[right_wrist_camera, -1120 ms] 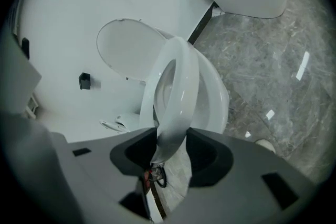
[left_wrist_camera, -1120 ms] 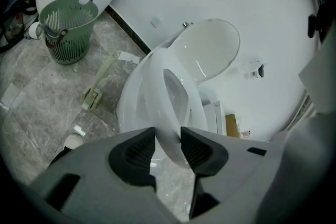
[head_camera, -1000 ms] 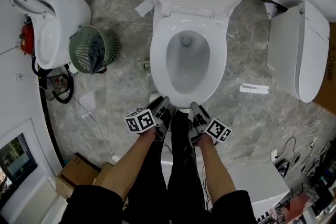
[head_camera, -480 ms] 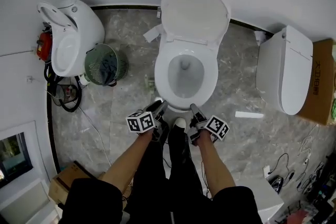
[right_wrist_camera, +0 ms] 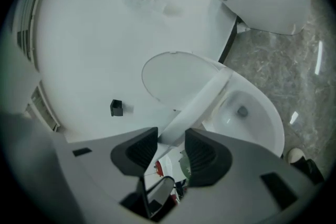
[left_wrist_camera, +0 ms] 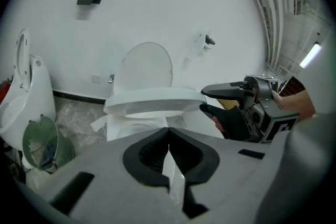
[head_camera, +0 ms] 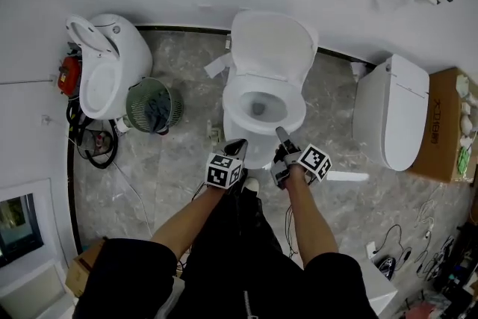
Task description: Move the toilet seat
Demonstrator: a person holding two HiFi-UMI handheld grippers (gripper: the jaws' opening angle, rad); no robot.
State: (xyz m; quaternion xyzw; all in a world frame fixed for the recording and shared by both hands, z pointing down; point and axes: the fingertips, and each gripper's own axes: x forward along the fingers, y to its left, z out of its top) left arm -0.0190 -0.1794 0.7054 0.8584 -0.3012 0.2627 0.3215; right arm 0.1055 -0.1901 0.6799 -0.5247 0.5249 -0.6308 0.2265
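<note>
Seat [left_wrist_camera: 152,99] now lifted clear of bowl [right_wrist_camera: 252,123], front edge clamped in right gripper [right_wrist_camera: 170,139]. Left gripper [left_wrist_camera: 168,134] jaws have just closed, empty. Both grippers risen.

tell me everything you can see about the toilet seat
The seat is a white, glossy, plastic-looking oval ring with a rounded rim. It is tilted partway up, with a clear gap over the bowl, and sits between the bowl and the lid, which stands upright near the wall. The right tool is closed on its front rim and holds it up. The shut left tool is clear of it.
</note>
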